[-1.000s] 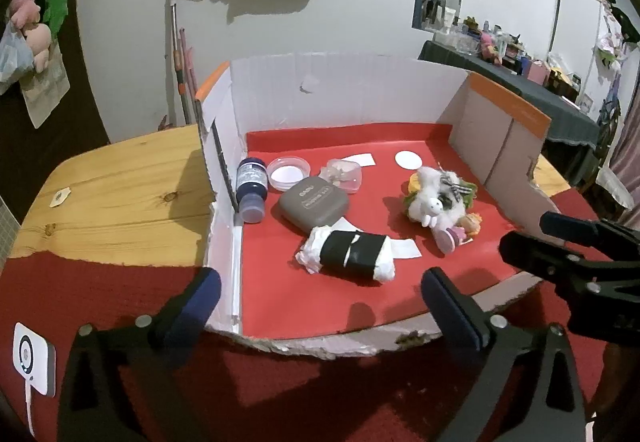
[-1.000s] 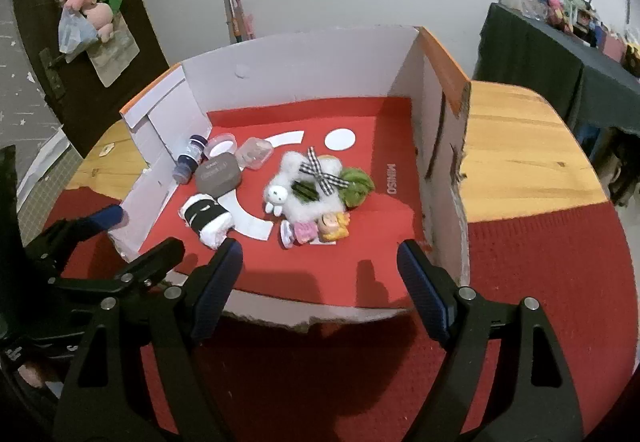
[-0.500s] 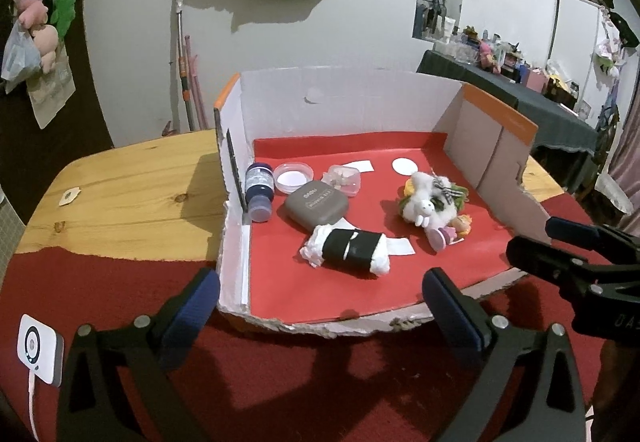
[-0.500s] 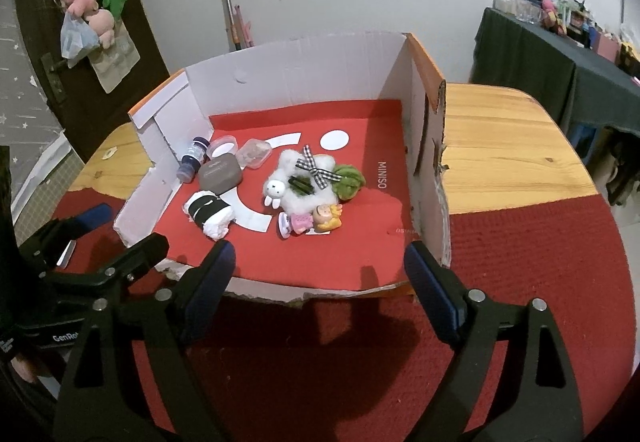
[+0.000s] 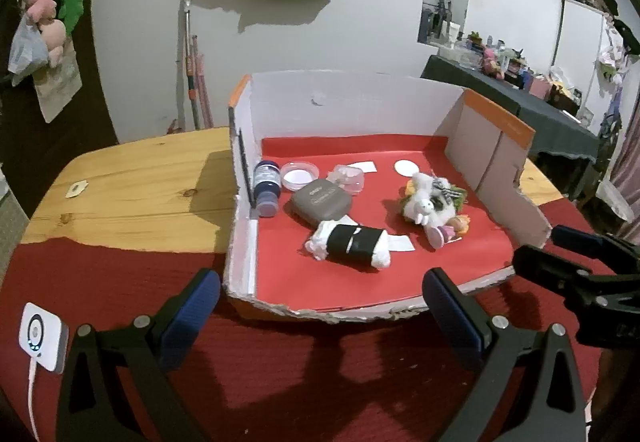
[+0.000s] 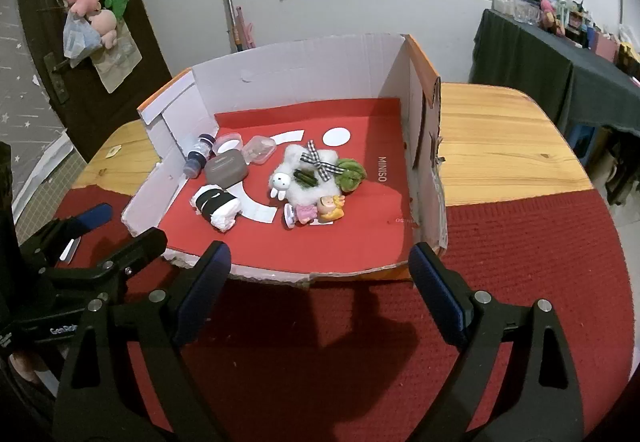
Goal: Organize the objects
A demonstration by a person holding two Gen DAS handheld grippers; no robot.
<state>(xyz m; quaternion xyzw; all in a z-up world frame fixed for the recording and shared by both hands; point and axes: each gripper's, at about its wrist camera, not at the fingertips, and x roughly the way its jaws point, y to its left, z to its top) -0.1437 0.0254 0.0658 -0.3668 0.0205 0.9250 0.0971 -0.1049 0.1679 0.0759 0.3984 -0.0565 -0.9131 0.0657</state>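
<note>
1. Nearest the camera, both pairs of tongs hung over the red cloth of the tabletop [image 6: 520, 250], short of the tray's torn near edge. The left tongs [image 5: 320, 306] stood wide and held nothing. The right tongs [image 6: 320, 278] had just been opening; they stood wide, with nothing between them.

2. The cardboard tray [image 6: 304, 54], lined in red, held everything. Closest in lay the rolled white cloth [image 6: 218, 208], banded in black and lying on its side. It looked soft and light; a grip across the black band, where it is firmest, would probably serve best.

3. Just right of it lay small figurines [image 6: 320, 211], one pink, one orange. They seemed hard, tiny and easily knocked, so a narrow, careful pinch would suit.

4. Behind them sat the white plush rabbit [image 6: 298, 178] with a checked bow, touching a green plush piece [image 6: 352, 176]. Both looked squashy and forgiving to grasp anywhere.

5. Left of centre sat the grey case [image 6: 226, 170], rounded and probably slick; I would take it across its short sides.

6. Farthest, by the left wall, were the blue-capped bottle [image 6: 196, 156], lying tipped and likely to roll, and two clear lidded tubs [image 6: 260, 149], light and perhaps brittle.
</note>
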